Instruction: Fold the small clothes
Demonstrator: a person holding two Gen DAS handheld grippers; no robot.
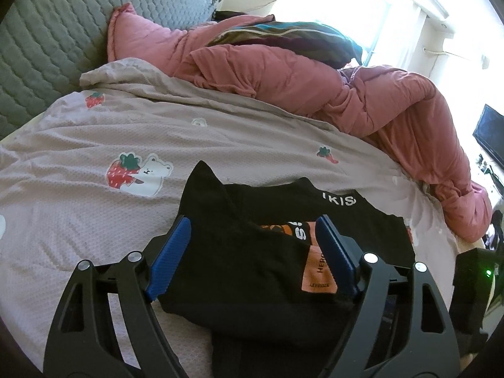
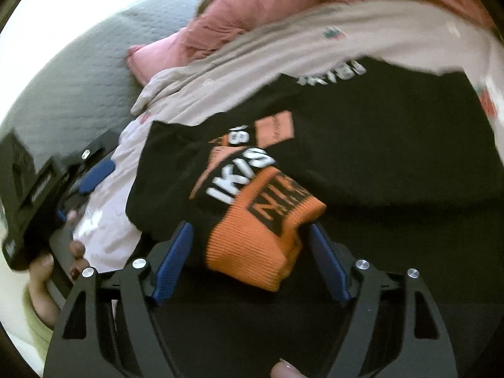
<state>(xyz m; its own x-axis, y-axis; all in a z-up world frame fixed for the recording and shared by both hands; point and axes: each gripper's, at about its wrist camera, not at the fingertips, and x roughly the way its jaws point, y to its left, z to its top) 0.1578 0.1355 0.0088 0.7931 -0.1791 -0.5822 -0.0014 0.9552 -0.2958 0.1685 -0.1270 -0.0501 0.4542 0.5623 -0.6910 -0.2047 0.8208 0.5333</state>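
Note:
A small black garment with an orange label and white lettering lies on the strawberry-print sheet. My left gripper hovers over it, open. Its blue pads stand wide on either side of the folded bulk. In the right wrist view one left pad shows over bare sheet, apart from the cloth. My right gripper is shut on the garment's bunched end. The orange ribbed cuff is squeezed between its pads. This view is blurred.
A crumpled pink duvet with a dark striped cloth on top runs along the far side of the bed. A grey quilted cushion is at the far left. A dark screen stands off the bed's right edge. A hand holds the left gripper.

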